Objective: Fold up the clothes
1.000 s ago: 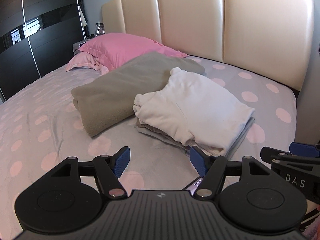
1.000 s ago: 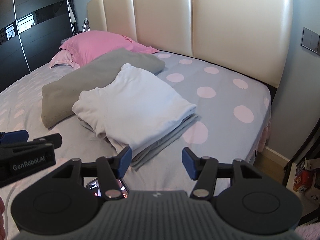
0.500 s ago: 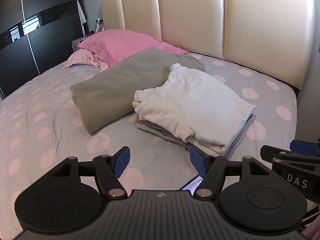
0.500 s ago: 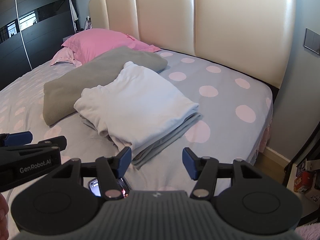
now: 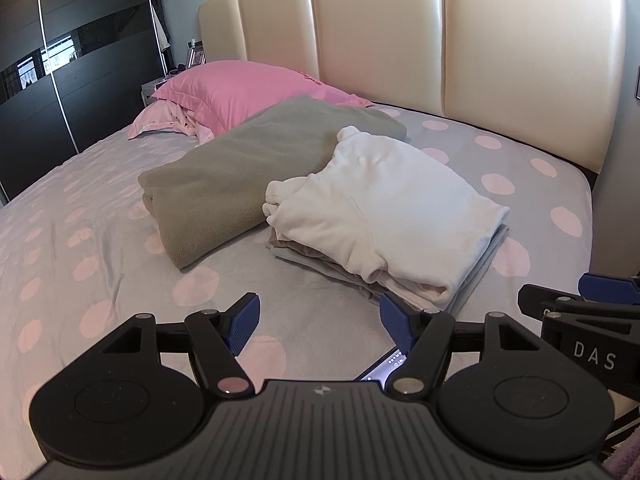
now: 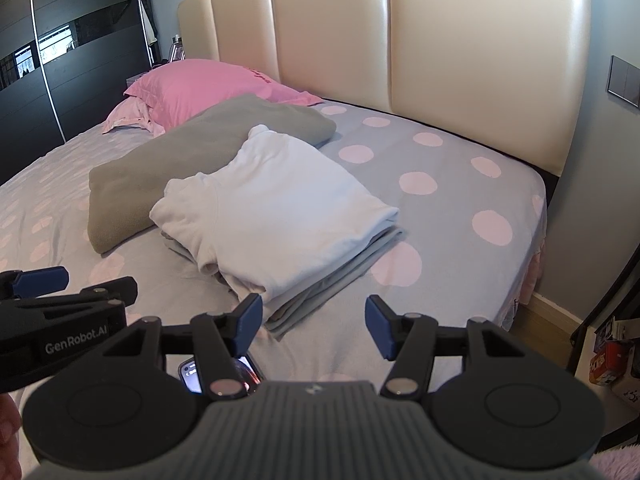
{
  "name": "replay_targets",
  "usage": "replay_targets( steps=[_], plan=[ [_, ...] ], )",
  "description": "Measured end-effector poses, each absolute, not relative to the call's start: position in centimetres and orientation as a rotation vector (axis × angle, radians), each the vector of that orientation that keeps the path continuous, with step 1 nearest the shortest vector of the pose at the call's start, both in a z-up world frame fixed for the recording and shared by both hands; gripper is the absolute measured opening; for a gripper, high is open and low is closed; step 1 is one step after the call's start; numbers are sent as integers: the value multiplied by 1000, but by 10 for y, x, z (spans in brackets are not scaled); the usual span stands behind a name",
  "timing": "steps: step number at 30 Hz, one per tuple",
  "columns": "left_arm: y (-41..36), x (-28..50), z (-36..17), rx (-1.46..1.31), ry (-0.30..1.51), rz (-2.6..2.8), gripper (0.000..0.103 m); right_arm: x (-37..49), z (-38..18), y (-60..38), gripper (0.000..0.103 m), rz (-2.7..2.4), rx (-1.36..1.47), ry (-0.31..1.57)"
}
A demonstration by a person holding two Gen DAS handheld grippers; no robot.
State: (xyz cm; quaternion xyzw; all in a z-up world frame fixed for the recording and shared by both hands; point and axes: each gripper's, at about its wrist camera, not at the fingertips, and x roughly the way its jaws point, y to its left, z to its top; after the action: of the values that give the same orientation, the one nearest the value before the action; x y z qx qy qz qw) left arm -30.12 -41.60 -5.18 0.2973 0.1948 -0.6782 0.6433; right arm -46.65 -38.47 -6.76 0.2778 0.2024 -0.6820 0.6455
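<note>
Both tools idle: left tool (image 5: 318,322) and right tool (image 6: 314,322) agape, empty. Folded stack (image 6: 276,216) lies just ahead; folding looks complete. Next: fetch another garment, if any.

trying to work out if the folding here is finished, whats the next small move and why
Probably draw both back rather than reach in. The left hand-held gripper and right hand-held gripper are open and empty, short of the stack. The white top already lies folded on the grey folded clothes, beside the olive blanket, and no loose garment is in view.
</note>
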Motion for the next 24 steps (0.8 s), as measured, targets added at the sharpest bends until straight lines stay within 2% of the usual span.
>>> replay_targets(
  steps=[24],
  plan=[
    [-414, -303, -49, 681, 445, -1548, 67, -463, -66, -381, 61, -1546, 620, 462]
  ],
)
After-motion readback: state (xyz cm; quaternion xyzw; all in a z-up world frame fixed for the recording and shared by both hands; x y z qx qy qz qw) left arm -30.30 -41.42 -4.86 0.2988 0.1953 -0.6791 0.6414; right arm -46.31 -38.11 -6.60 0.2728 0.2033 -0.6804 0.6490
